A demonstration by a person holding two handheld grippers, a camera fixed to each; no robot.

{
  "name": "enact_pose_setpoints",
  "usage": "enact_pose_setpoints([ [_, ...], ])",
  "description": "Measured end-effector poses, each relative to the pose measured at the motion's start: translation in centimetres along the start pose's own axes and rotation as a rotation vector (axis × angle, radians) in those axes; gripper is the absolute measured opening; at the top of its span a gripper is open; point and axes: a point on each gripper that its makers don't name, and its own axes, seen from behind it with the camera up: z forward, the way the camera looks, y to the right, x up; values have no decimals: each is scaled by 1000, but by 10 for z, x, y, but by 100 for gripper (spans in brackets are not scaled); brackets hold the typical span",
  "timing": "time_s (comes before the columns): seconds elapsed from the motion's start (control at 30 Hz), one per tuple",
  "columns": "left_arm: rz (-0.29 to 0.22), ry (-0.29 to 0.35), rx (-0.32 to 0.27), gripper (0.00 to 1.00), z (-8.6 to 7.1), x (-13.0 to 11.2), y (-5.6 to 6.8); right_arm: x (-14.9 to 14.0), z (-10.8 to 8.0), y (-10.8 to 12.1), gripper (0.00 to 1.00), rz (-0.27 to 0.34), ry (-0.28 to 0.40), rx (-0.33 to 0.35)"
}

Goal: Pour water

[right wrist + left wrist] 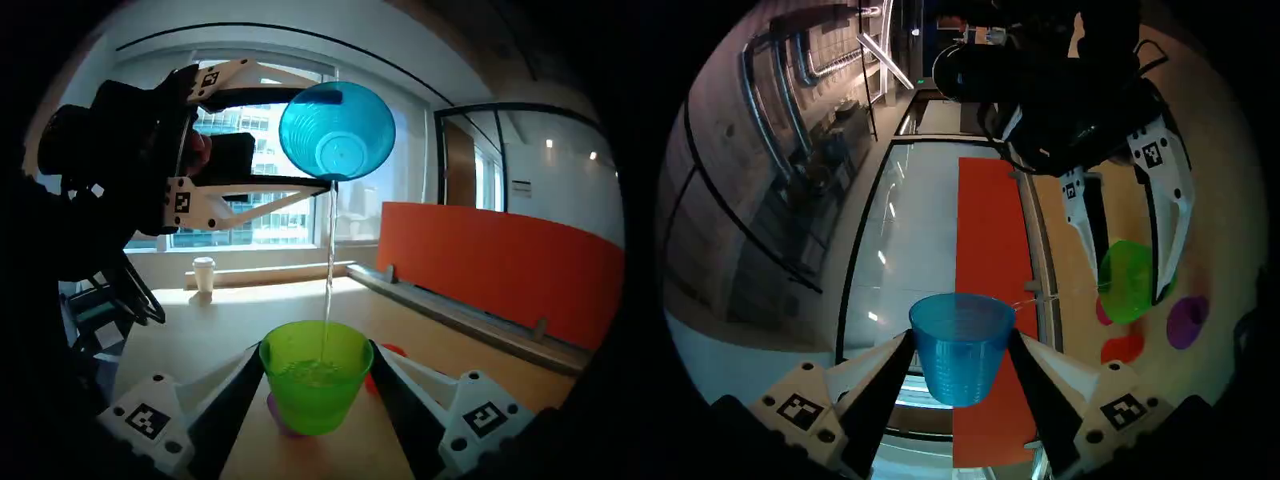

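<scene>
The water stream is falling thin from the tipped blue cup into the upright green cup, which is sitting low over the near edge of the desk; whether it is touching the desk I cannot tell. Both cups are looking like thin, light plastic, stiff enough to pinch but likely to flex or slip under a hard squeeze. The left gripper is clamping the blue cup across its sides just under the rim, and the right gripper is pinching the green cup the same way, which seems the soundest hold. No readable brand or writing is showing, only square black-and-white markers on the gripper fingers. A paper cup is standing far off by the window, and an orange partition is running along the right.
</scene>
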Motion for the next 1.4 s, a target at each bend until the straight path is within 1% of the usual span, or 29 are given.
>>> enact_pose_setpoints([
  [0.2, 17, 0, 2, 83, -1, 2, 2, 1, 1, 0, 92, 0, 0, -1],
  [0.6, 19, 4, 3, 83, -1, 4, 2, 1, -1, -1, 92, -2, 1, -1],
  [0.7, 17, 5, 3, 83, -1, 4, 1, 1, -1, -1, 92, -3, 0, -2],
  [1.0, 11, 7, 5, 83, -2, 2, -9, 3, 0, -1, 92, -3, 3, -5],
  [1.1, -22, 6, 7, 83, -1, -1, -8, 4, 1, -1, 92, -3, 6, -7],
  [1.2, -81, 8, 1, 83, 2, -2, -5, 4, 0, -2, 92, -2, 7, -7],
  [1.3, -154, 15, -1, 83, 3, -2, -4, 4, 0, -1, 92, -2, 9, -9],
  [1.4, -232, 20, 1, 83, 5, -4, -6, 5, -1, -1, 92, -1, 9, -10],
])
